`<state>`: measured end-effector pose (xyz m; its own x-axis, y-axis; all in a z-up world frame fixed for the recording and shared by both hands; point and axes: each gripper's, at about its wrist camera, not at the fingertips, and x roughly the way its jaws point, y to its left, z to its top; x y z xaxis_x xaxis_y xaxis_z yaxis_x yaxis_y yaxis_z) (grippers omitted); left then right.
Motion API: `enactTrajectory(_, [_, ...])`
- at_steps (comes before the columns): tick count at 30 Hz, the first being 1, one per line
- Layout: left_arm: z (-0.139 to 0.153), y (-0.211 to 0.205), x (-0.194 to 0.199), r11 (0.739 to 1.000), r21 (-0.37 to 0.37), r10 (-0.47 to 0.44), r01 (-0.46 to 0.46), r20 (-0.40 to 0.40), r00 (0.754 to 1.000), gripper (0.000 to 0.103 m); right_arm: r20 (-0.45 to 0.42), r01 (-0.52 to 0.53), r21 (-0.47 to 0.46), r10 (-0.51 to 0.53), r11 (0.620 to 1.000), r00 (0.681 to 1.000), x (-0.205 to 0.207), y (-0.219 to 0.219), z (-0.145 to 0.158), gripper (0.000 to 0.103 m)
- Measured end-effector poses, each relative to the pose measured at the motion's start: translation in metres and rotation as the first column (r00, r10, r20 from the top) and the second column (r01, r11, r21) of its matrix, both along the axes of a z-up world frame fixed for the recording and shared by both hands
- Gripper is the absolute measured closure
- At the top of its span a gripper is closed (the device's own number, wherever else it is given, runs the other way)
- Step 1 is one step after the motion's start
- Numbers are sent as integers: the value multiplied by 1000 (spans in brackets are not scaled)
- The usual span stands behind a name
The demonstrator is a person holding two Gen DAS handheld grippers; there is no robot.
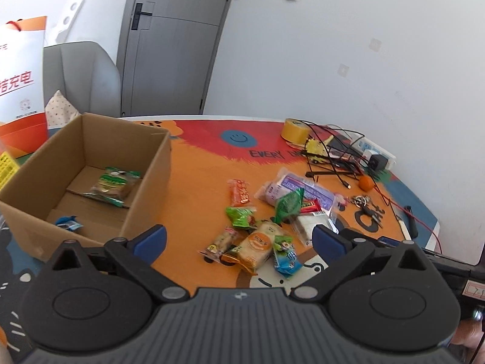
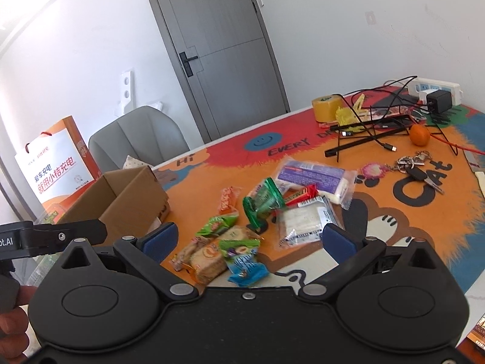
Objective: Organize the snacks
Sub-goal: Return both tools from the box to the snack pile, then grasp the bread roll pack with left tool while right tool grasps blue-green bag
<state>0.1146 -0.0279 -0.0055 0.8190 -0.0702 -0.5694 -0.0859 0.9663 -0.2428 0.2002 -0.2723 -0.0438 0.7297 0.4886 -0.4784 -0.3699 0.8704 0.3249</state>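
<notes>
Both grippers point downward over the table, jaws spread wide and holding nothing. The left gripper [image 1: 239, 236] and right gripper [image 2: 248, 242] each frame the snack pile [image 1: 257, 242]; the cardboard box [image 1: 91, 163] stands left.

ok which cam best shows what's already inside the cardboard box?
Left wrist. It looks down into the cardboard box, showing a green snack packet and a small blue packet on the floor. Right wrist sees only the box's outer walls; contents hidden.
</notes>
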Motion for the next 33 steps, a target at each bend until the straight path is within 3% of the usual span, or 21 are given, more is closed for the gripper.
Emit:
enactTrajectory(9, [-19, -9, 14, 1000, -14, -13, 13, 7, 1000, 3, -19, 5, -2, -5, 1000, 1000, 9, -7, -21, 1])
enactTrajectory(15, [-33, -17, 29, 999, -7, -45, 45, -20, 999, 17, -53, -18, -1, 17, 1000, 998, 17, -2, -36, 19])
enactTrajectory(22, [-52, -20, 49, 998, -20, -69, 68, -68, 995, 42, -84, -45, 3, 45, 999, 995, 29, 6, -50, 35])
enactTrajectory(33, [-67, -13, 71, 997, -45, -73, 68, -106, 992, 49, -116, -110, -11, 108, 994, 987, 45, 32, -63, 50])
